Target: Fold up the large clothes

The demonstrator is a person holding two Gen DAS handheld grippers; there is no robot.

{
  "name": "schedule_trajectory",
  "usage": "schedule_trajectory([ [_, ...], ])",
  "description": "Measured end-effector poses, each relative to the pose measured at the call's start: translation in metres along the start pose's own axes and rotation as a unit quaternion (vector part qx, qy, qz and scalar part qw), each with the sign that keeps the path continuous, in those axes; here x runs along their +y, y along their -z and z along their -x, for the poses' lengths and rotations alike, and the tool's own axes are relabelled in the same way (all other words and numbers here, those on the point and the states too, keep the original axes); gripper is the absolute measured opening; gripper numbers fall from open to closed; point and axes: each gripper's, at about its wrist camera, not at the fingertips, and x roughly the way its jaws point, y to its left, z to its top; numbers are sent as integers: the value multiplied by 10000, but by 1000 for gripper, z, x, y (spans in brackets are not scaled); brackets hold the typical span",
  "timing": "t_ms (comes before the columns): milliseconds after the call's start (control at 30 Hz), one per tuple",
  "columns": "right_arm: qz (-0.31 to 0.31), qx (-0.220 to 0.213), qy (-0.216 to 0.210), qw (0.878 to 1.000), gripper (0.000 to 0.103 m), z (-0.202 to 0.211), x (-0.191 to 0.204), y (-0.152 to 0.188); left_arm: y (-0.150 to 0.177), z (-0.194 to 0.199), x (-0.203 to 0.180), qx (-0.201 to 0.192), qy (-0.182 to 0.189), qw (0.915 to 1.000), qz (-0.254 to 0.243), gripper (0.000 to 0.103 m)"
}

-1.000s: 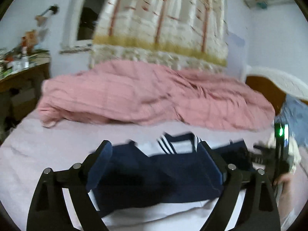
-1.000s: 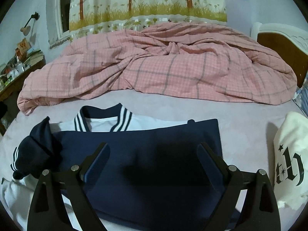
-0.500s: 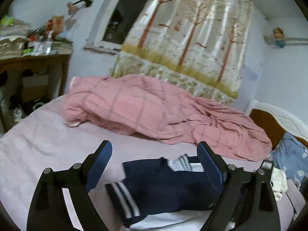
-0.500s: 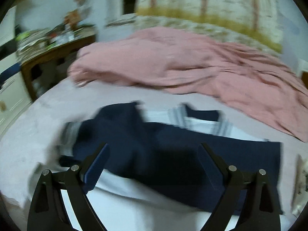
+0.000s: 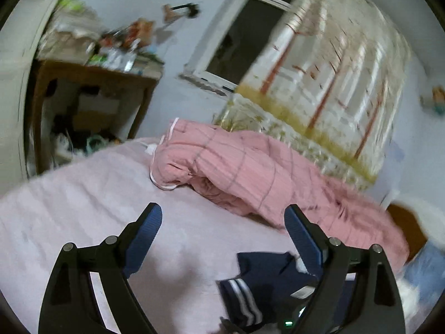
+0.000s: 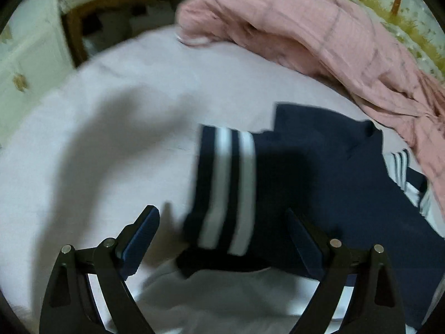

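Note:
A navy and white jacket [image 6: 319, 183] lies on the lilac bed sheet [image 6: 116, 144], its white body [image 6: 222, 292] nearest me. Its navy sleeve ends in a cuff with two white stripes [image 6: 228, 189]. My right gripper [image 6: 222, 231] points steeply down over that cuff. Its jaws are closing, the cuff lies in the gap, and the pads [image 6: 141, 233] stand clear of the cloth. My left gripper [image 5: 222, 222] is open over bare sheet [image 5: 83, 208] and holds nothing. The jacket's sleeve and cuff [image 5: 244, 300] lie low and to its right, partly behind its right finger [image 5: 303, 239].
A rumpled pink checked quilt [image 5: 250, 172] fills the far side of the bed. A cluttered wooden desk [image 5: 91, 91] stands off the bed's left end, with a white cabinet [image 6: 25, 64] near it. A window [image 5: 242, 36] and tree-print curtain [image 5: 333, 64] are behind.
Both views swung left along the bed. The jacket slid to the lower right of the left view. The right gripper tipped down over the striped cuff. Nothing was taken hold of.

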Motion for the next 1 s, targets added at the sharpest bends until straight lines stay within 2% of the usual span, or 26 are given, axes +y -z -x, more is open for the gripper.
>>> schedule_trajectory([
  [33, -18, -43, 135, 9999, 80, -3, -3, 1, 0, -1, 2, 16, 125, 9999, 21, 89],
  [67, -40, -96, 177, 9998, 64, -2, -7, 3, 1, -4, -1, 67, 175, 9998, -40, 89],
  [100, -122, -162, 154, 9997, 58, 2, -13, 5, 2, -7, -5, 108, 100, 9998, -124, 89],
  [133, -269, -341, 162, 9989, 30, 13, -23, 9, 4, -9, -10, 118, -48, 9997, -214, 89],
  [167, -368, -498, 200, 9979, 10, 26, -34, 13, 5, -12, -18, 129, -149, 9992, -334, 89],
  [267, -639, -1097, 416, 9910, 10, 79, -76, 30, 11, -19, -42, 198, -95, 9978, -629, 89],
  [300, -713, -1330, 605, 9867, 10, 98, -91, 37, 13, -22, -49, 215, -112, 9972, -701, 89],
  [333, -778, -1608, 965, 9792, 10, 122, -112, 46, 15, -24, -55, 241, -137, 9967, -767, 89],
  [400, -965, -1844, 1466, 9671, 10, 150, -147, 59, 21, -34, -69, 365, -195, 9948, -927, 89],
  [467, -1331, -1996, 1758, 9548, 10, 176, -192, 74, 29, -47, -80, 522, -320, 9919, -1114, 89],
  [533, -1755, -2038, 2082, 9404, 10, 193, -234, 90, 41, -63, -91, 765, -464, 9846, -1505, 89],
  [567, -1911, -2012, 2420, 9298, 10, 198, -253, 99, 48, -73, -94, 914, -533, 9796, -1711, 89],
  [633, -1961, -1947, 2789, 9197, 10, 199, -276, 113, 59, -94, -94, 1234, -803, 9722, -1818, 89],
  [700, -2236, -1822, 2599, 9216, 10, 198, -303, 126, 68, -114, -89, 1509, -988, 9697, -1649, 89],
  [733, -2522, -1800, 2468, 9182, 10, 198, -322, 137, 75, -122, -89, 1621, -984, 9679, -1650, 89],
  [833, -2833, -1713, 2630, 9062, 9, 189, -356, 155, 93, -145, -91, 1922, -1009, 9619, -1661, 89],
  [900, -2791, -1369, 2558, 9154, 9, 170, -373, 165, 108, -161, -94, 2181, -886, 9590, -1580, 89],
  [1000, -3048, -1097, 2328, 9170, 9, 146, -399, 186, 135, -184, -105, 2572, -700, 9501, -1621, 89],
])
